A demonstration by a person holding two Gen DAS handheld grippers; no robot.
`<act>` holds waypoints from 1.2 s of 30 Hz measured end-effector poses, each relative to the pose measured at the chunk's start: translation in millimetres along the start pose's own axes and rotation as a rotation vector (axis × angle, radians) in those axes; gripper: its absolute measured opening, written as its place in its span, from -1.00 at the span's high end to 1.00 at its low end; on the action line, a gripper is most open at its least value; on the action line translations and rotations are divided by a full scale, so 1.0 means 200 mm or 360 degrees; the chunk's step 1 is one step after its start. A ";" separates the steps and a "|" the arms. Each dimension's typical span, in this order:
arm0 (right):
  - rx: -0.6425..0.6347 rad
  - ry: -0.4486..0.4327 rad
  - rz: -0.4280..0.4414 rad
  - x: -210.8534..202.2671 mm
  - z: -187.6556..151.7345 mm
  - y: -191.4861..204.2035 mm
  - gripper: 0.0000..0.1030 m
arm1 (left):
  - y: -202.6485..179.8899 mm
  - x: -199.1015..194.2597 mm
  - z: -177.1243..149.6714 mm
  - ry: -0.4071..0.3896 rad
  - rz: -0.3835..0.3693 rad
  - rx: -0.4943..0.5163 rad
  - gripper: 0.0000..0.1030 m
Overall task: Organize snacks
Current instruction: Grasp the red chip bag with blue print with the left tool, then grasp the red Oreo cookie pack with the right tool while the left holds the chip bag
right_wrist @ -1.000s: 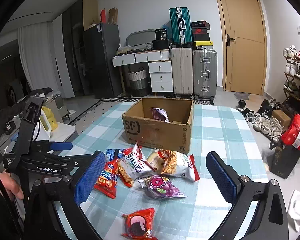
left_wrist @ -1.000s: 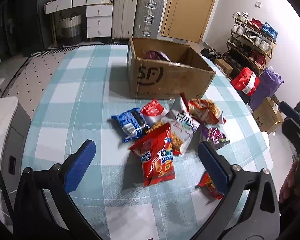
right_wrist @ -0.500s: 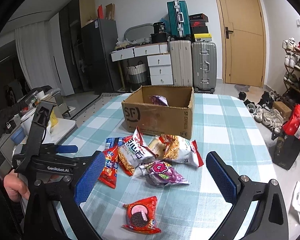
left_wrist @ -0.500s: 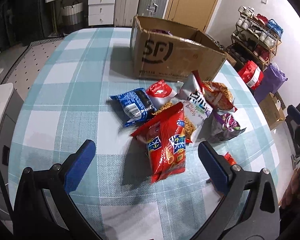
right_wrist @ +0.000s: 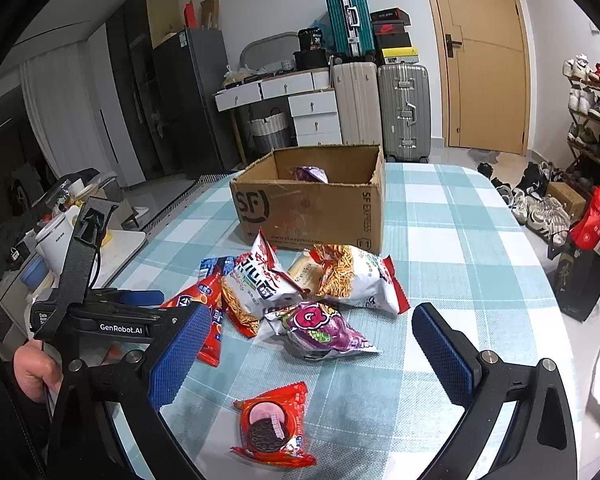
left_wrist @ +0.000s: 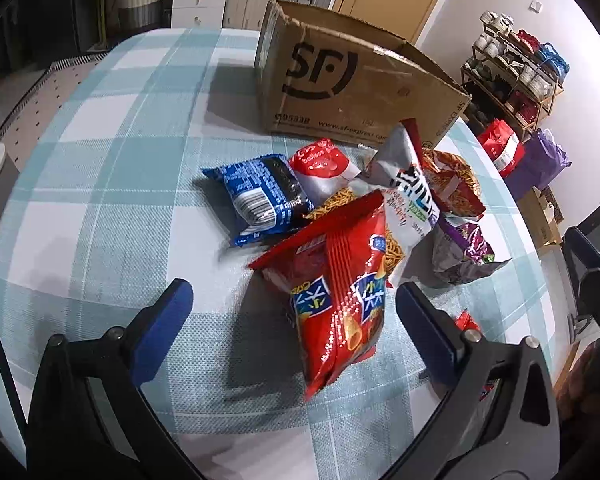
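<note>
A pile of snack packs lies on the checked table in front of an open cardboard box (left_wrist: 360,84) (right_wrist: 312,208). My left gripper (left_wrist: 292,300) is open, its blue fingers on either side of a tall red chip bag (left_wrist: 340,300), not touching it. Behind that bag lie a blue cookie pack (left_wrist: 260,196), a white noodle-snack bag (left_wrist: 412,200) and a purple pack (left_wrist: 460,252). My right gripper (right_wrist: 312,340) is open above a red cookie packet (right_wrist: 274,426), with the purple pack (right_wrist: 324,330) just beyond. A purple pack (right_wrist: 310,174) sits inside the box.
The table's blue-and-white cloth (right_wrist: 460,240) extends to the right of the box. Suitcases (right_wrist: 402,110) and white drawers (right_wrist: 314,118) stand behind it, a shoe rack (right_wrist: 592,120) and bags (right_wrist: 592,248) to the right. A hand (right_wrist: 32,372) holds the left gripper.
My left gripper has dropped and moved forward toward the red chip bag, which now lies between its fingers. My right gripper has come slightly nearer to the table and the snacks.
</note>
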State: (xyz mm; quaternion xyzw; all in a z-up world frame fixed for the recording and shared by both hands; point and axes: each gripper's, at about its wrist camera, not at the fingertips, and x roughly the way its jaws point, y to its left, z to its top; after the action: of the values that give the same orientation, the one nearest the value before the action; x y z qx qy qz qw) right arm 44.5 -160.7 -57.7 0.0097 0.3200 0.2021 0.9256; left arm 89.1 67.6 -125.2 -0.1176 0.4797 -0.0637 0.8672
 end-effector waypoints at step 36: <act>0.0018 0.0120 0.0040 0.04 -0.16 0.01 -0.99 | 0.05 -0.02 -0.08 0.0006 -0.0163 0.0031 0.25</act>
State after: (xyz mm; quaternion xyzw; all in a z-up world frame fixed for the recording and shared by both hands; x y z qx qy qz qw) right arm 30.7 -159.4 -88.7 0.0112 0.3555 0.2123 0.9102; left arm 72.4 76.8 -132.9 -0.1336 0.4741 -0.1130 0.8629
